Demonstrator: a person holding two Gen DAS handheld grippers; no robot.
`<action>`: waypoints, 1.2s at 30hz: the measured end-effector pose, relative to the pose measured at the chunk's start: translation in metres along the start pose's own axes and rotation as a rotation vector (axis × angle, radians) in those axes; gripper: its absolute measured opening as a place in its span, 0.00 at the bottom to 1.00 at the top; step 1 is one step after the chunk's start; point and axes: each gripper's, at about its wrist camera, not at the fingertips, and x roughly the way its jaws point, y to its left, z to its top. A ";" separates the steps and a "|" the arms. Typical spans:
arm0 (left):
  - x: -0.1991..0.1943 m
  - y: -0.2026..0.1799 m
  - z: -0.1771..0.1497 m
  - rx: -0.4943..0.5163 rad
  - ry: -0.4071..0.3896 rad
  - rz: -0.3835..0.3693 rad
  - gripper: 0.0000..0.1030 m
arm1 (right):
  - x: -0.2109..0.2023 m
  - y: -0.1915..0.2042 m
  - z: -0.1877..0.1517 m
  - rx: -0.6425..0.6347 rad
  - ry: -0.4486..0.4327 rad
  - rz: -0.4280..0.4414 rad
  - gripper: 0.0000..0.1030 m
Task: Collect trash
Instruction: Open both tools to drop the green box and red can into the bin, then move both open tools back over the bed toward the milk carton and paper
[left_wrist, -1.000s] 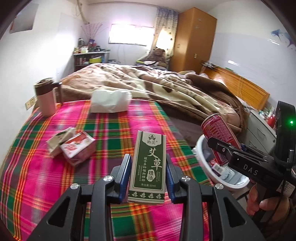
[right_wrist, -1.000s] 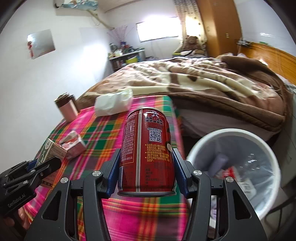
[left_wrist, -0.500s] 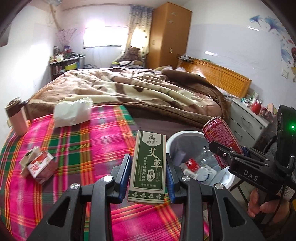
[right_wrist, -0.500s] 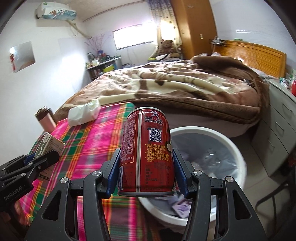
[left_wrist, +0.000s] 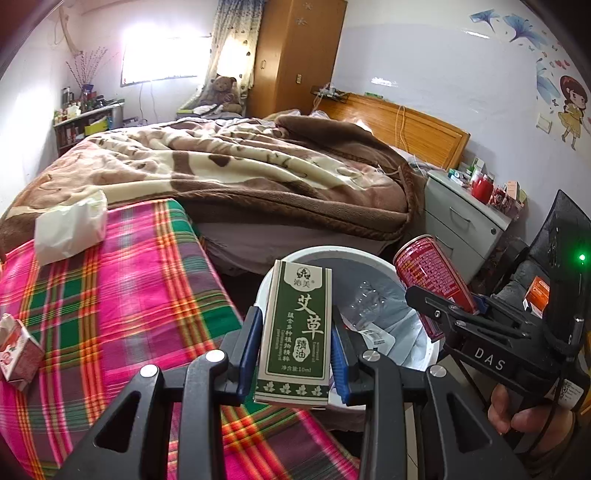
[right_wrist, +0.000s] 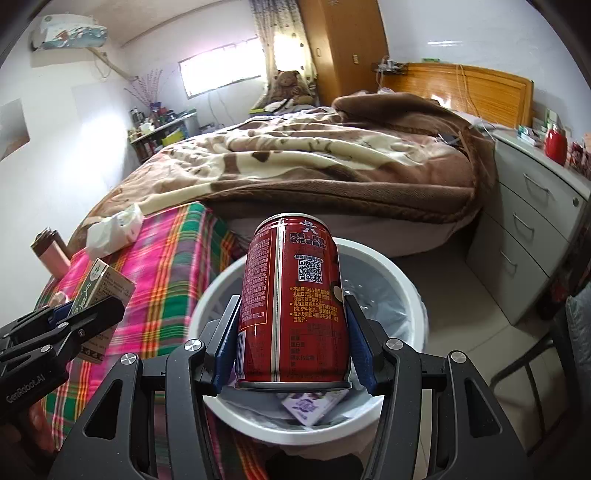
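Left gripper (left_wrist: 293, 354): nearest in the left wrist view, jaws closed narrow on a green box (left_wrist: 295, 332) with white lettering. The box stands upright between the blue pads, in front of the near rim of the bin.

Right gripper (right_wrist: 291, 343): nearest in the right wrist view, jaws clamped at middling width on a red can (right_wrist: 293, 299). The can stands upright, slightly tilted, over the open mouth of the bin. In the left wrist view the same gripper sits at the right edge, with a hand (left_wrist: 517, 413) on its grip.

Bin (right_wrist: 406, 280): white, round, lined with a grey bag, on the floor just right of the plaid cloth. Inside lie a clear plastic bottle (left_wrist: 365, 302) and a purple-patterned packet (right_wrist: 310, 406).

Plaid cloth (left_wrist: 110, 288): pink, green and orange, covering the near end of the bed on the left. On it, near left, a small red and white carton (left_wrist: 18, 354); farther off, a crumpled white bag (left_wrist: 70, 229); at the far left edge, a pink cup (right_wrist: 51, 254) with a dark lid.

Blanket (left_wrist: 240, 173): brown and cream, rumpled over the bed beyond the cloth.

Drawer unit (right_wrist: 535, 221): grey, right of the bed, with a red jar (right_wrist: 555, 146) on top.

Wardrobe (left_wrist: 299, 55): wooden, at the far wall beside the window.
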 end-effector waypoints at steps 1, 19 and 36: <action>0.003 -0.002 0.000 0.004 0.005 -0.004 0.35 | 0.001 -0.001 0.000 0.001 0.002 -0.005 0.53; 0.039 -0.026 0.008 0.045 0.054 -0.023 0.35 | 0.019 -0.026 -0.003 0.041 0.063 -0.061 0.53; 0.034 -0.022 0.006 0.029 0.054 -0.043 0.67 | 0.019 -0.032 -0.003 0.085 0.056 -0.067 0.63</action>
